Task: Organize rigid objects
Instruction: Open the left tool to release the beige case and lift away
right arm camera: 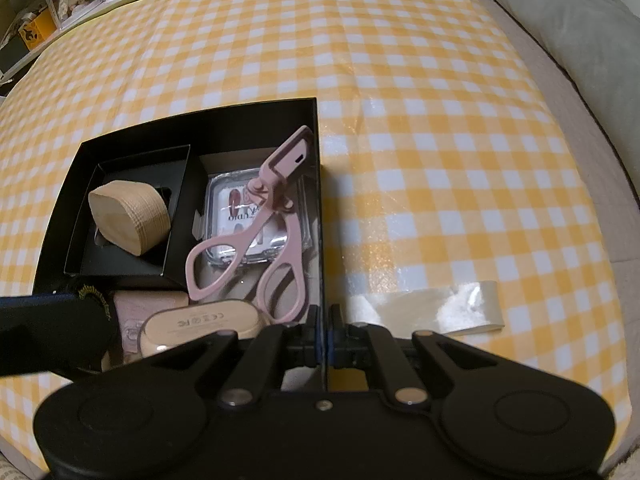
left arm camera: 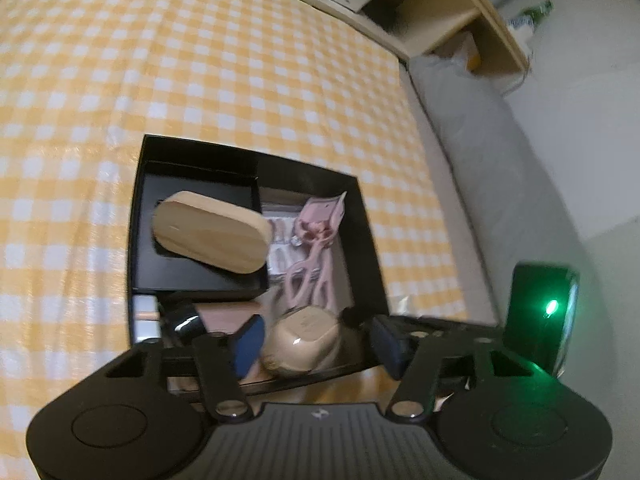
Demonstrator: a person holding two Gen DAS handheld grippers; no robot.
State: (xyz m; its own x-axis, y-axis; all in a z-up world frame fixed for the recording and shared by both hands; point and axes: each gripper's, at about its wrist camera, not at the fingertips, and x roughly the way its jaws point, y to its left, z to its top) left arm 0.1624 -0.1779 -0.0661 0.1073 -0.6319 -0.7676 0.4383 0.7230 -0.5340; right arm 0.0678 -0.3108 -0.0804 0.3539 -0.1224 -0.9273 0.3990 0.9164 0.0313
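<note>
A black box lies on the yellow checked cloth. It holds a smaller black tray with an oval wooden block, a pink eyelash curler lying on a clear case, and a rounded beige case. My left gripper straddles the beige case; the left pad is close to it, with a gap on the right side, so it is open. My right gripper is shut on the box's right wall near its front corner.
A black round item with a glossy lid and a pink flat box lie in the box's near-left part. A strip of clear tape sticks on the cloth right of the box. A grey pillow borders the cloth; a wooden shelf stands beyond.
</note>
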